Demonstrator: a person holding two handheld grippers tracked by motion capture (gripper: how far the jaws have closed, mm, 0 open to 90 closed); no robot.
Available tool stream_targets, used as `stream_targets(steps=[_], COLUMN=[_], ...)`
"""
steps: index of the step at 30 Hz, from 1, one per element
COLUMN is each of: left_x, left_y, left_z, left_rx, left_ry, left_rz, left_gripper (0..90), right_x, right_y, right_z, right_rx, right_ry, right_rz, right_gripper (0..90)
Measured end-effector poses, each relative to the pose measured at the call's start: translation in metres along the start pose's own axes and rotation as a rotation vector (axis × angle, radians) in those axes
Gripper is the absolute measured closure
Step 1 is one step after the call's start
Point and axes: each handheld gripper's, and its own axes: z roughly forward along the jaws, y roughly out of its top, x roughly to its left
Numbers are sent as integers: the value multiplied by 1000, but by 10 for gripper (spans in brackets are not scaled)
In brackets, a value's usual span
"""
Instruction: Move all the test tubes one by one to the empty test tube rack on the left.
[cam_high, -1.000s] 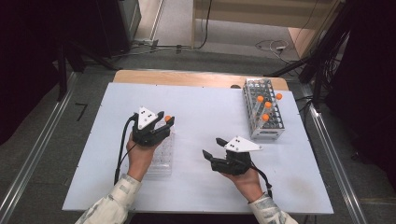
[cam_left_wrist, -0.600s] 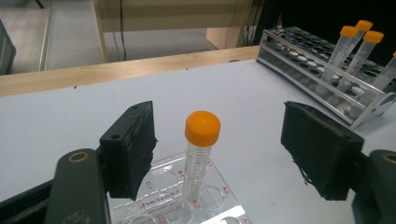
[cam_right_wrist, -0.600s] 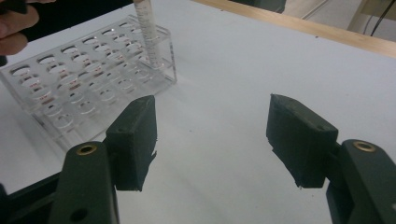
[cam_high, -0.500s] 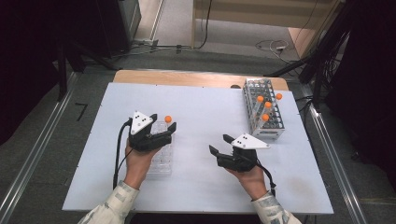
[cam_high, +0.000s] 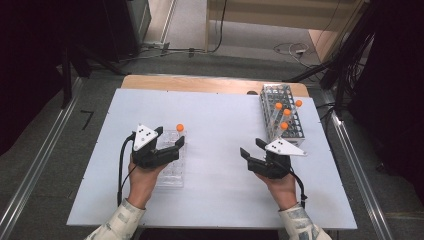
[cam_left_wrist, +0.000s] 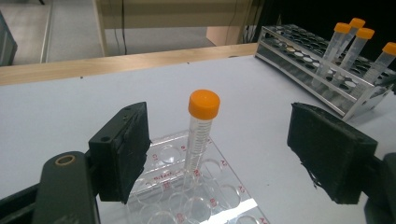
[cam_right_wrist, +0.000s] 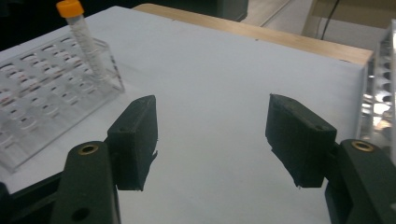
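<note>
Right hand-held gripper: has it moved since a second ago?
Yes. The right hand-held gripper has shifted right, toward the metal rack at the table's right edge.

Black cables trail across grey floor.

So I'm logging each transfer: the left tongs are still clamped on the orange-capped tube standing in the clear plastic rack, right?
Not clamped. The left tongs have just been opening; their pads stand clear on either side of the orange-capped tube, which stands by itself in the clear plastic rack. The left gripper view shows the gaps on both sides. The rest is right.
</note>
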Motion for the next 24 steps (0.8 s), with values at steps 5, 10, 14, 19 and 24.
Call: stream_targets(steps=[5,10,14,19,24], left_x=[0,2,3,5,5], left_y=[-2,-4,-4,-5,-5], left_z=[-3,-6,-7,-7,-8], left_rx=[4,3,1,5,3], left_ry=[-4,-4,0,2,6], left_rz=[-2,-6,-8,-11,-12], left_gripper=[207,208,208,208,208], right_x=[-15,-28,-42,-55,-63], right_y=[-1,-2,-4,-5,-6], right_z=[-6,-12,-17,-21,-22], right_rx=[-8,-16,-22,-34,-39], right_ry=[-35,-78,-141,-189,-228], right_rz=[32,54,84,111,128], right_gripper=[335,340,343,347,356])
